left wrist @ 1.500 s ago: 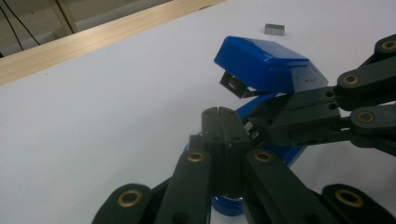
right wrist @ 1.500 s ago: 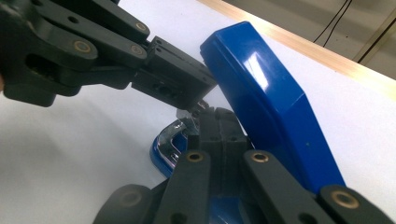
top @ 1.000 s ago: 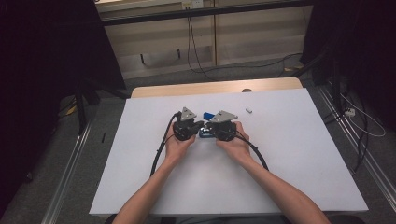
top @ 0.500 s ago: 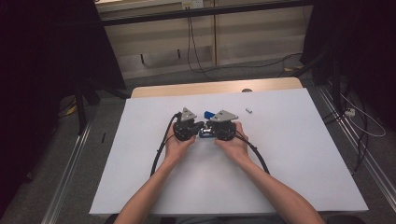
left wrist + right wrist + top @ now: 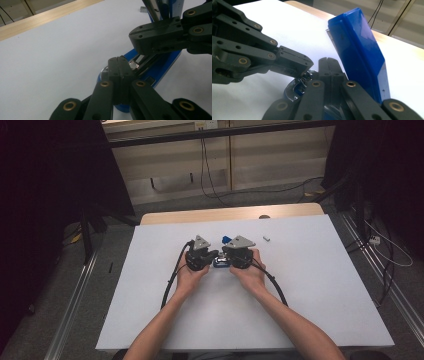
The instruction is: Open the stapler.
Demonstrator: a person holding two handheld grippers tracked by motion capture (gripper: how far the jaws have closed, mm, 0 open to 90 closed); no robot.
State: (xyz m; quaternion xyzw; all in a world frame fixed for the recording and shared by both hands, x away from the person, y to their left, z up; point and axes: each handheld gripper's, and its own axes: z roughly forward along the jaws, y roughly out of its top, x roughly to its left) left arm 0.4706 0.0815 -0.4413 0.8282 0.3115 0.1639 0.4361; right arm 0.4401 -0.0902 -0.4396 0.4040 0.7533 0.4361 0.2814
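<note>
Nothing has moved: closed claws meet on glossy blue plastic stapler [image 5: 220,262].

My left gripper [image 5: 206,256]: black linked jaws, brass-coloured pivot pins, small dark screw holes | my right gripper [image 5: 235,256]: same black build | each: grey three-cornered top plate, black trailing cable | my forearms: bare, no sleeves

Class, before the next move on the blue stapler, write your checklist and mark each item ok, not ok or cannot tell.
1. Left tongs shut: ok.
2. Right tongs shut: ok.
3. Blue stapler lid swung up: ok.
4. Both tongs' tips at the stapler's metal channel: ok.
5. Either tongs pinching a stapler part: cannot tell.
6. Small grey piece lying apart on the white table: ok.
</note>
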